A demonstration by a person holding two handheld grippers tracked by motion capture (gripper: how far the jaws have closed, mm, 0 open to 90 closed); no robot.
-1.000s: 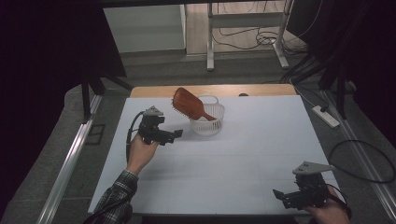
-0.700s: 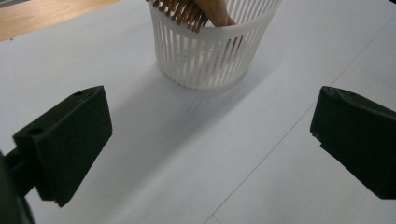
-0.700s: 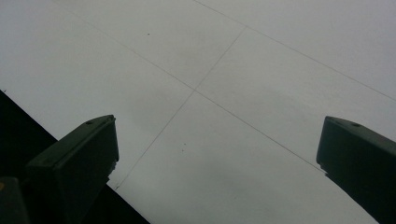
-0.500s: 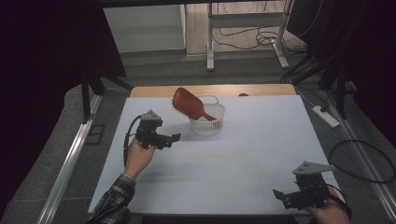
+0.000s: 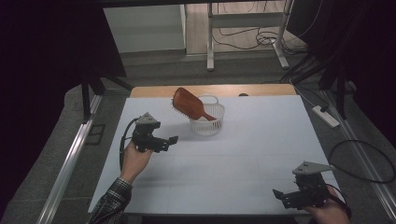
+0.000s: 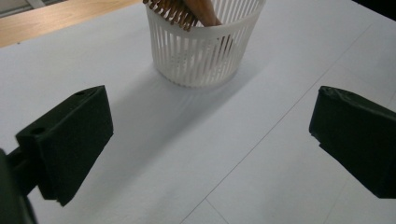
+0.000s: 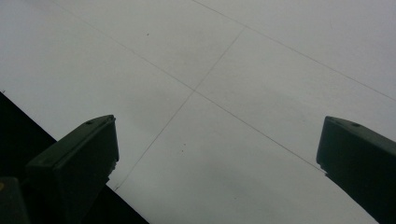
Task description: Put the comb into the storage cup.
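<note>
A white slatted basket [image 5: 207, 120] stands on the white table, toward its far middle. A brown wooden hairbrush [image 5: 186, 101] leans in it, handle down, with its head sticking out to the upper left. My left gripper [image 5: 171, 141] is open a short way left of the basket, its jaws pointing at it with nothing between them. In the left gripper view the basket [image 6: 205, 51] and the hairbrush's bristles [image 6: 175, 11] lie ahead of the wide-apart left gripper [image 6: 210, 140]. My right gripper [image 5: 280, 196] is open and empty at the near right corner. In its own view the right gripper [image 7: 215, 158] faces bare table.
A wooden strip [image 5: 261, 89] borders the table's far edge. A power strip [image 5: 327, 116] and cables lie on the floor to the right. The table's near edge [image 7: 51, 135] runs just beside the right gripper's left jaw.
The left gripper has drawn back slightly from the basket toward the person. The right gripper, basket and hairbrush have not moved.
</note>
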